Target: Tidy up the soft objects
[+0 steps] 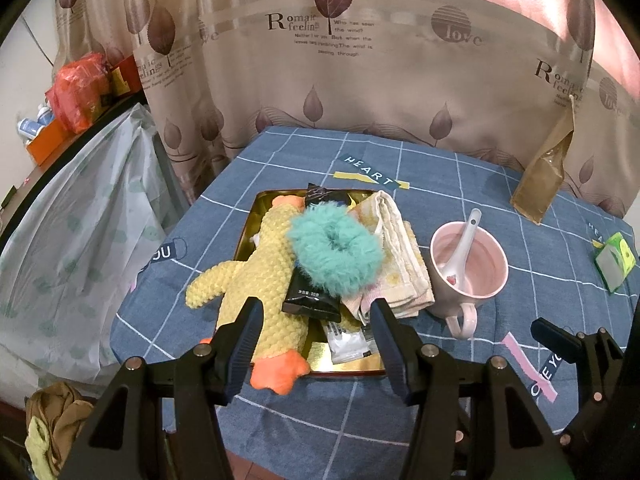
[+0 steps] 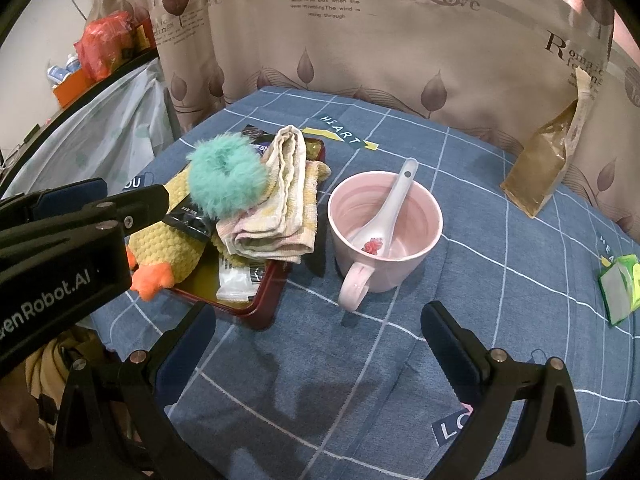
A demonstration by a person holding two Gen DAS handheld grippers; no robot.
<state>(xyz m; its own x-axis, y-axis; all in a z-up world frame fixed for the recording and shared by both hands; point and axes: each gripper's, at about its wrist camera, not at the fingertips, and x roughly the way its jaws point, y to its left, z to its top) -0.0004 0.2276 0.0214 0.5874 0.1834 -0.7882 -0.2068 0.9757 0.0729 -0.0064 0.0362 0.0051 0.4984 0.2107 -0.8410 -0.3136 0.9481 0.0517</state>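
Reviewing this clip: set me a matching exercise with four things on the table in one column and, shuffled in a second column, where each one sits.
Things:
1. teal fluffy scrunchie
2. white spoon
3. brown paper pouch
4. green packet

Places:
A. leaning against the curtain at the back right
B. lying flat on the cloth near the right edge
C. on top of the pile in the tray
D. standing inside the pink mug

Pairs: 1-C, 2-D, 3-A, 4-B
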